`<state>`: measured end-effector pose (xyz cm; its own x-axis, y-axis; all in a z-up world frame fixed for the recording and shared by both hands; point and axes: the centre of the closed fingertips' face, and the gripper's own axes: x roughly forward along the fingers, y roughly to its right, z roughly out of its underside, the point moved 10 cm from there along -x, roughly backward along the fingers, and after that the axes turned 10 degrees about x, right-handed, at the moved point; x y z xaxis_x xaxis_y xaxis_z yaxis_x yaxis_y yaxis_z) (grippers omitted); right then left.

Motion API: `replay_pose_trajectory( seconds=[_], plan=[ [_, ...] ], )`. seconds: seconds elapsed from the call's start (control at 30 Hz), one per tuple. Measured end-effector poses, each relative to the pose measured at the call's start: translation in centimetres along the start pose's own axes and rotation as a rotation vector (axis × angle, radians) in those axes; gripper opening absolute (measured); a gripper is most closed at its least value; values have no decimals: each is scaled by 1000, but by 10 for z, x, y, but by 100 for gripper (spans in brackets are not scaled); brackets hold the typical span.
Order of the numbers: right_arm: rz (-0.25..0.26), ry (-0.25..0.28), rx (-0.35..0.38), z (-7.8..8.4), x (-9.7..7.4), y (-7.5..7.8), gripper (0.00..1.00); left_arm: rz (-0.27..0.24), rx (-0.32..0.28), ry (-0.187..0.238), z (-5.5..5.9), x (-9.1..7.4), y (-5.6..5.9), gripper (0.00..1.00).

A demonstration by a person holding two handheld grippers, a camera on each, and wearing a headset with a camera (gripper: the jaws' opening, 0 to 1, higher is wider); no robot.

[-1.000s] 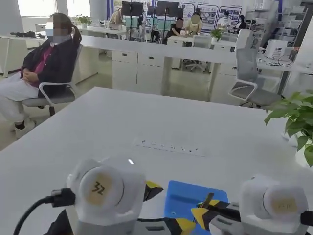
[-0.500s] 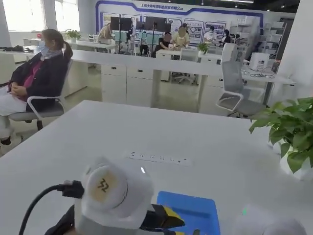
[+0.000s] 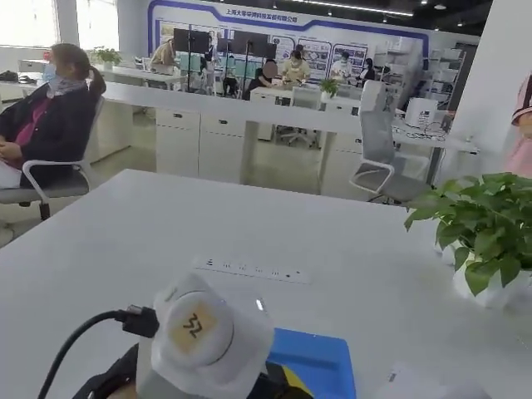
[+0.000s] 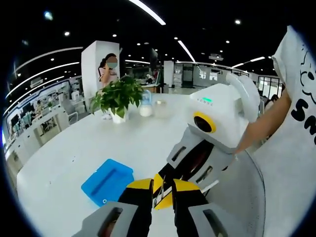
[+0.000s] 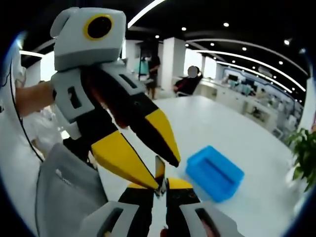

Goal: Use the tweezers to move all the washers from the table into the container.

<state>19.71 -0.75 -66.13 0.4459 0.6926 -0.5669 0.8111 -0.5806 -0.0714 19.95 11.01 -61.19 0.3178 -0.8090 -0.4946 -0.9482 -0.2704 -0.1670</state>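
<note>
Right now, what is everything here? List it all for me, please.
Table: one, white, under everything.
Container: one, blue, on the table ahead of the jaws.
Tweezers: one, thin, colour unclear, held above the table.
Socket strip: one, white, mid-table.
Plant: one, green in a white pot, on the table's right side.
Seated person: one, dark jacket, far left.
Chair: one, grey, beyond the table.
People: several, at desks far back.
Left gripper: one, white with yellow-black jaws, open.
Right gripper: one, same colours, jaws shut on the tweezers.
</note>
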Motion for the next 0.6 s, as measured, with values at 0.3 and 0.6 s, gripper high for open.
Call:
replay_pose_trajectory(
  seconds=[0.3,0.6],
  plan=[
    [16,-69,-79,19,10,3,5,50,36,-59,10,6,7,0],
    [89,-142,-119,46,23,16,7,50,113,-121,37,30,8,0]
  ],
)
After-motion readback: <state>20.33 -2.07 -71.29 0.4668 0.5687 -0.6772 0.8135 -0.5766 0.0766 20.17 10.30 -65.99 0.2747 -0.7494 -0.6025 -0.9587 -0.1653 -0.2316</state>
